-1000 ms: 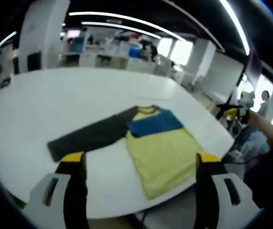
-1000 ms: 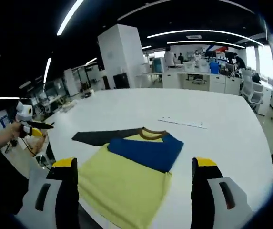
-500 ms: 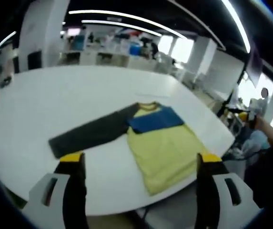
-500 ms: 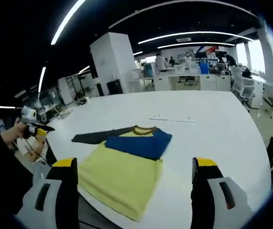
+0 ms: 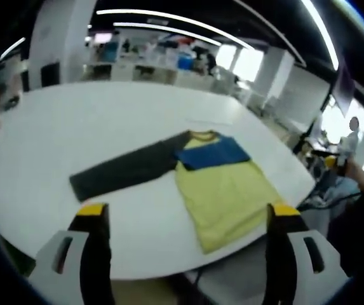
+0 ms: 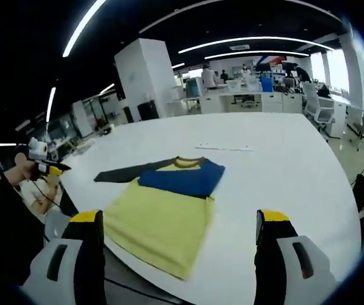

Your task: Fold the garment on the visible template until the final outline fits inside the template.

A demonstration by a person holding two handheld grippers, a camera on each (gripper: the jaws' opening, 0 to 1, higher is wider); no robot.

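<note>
No text or label can be read.

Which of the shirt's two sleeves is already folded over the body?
The blue sleeve: it lies across the yellow chest below the collar. The dark grey sleeve lies stretched out flat on the white table.

Location: open-plan office. Indicators: long ceiling light strips [image 6: 258, 43], white square column [image 6: 142, 79], rows of desks with monitors [image 6: 258, 95], office chair [image 6: 321, 111], bright windows [image 5: 242, 63]. Large white tabletop [image 6: 277, 165] in foreground. Dark ceiling overhead.
</note>
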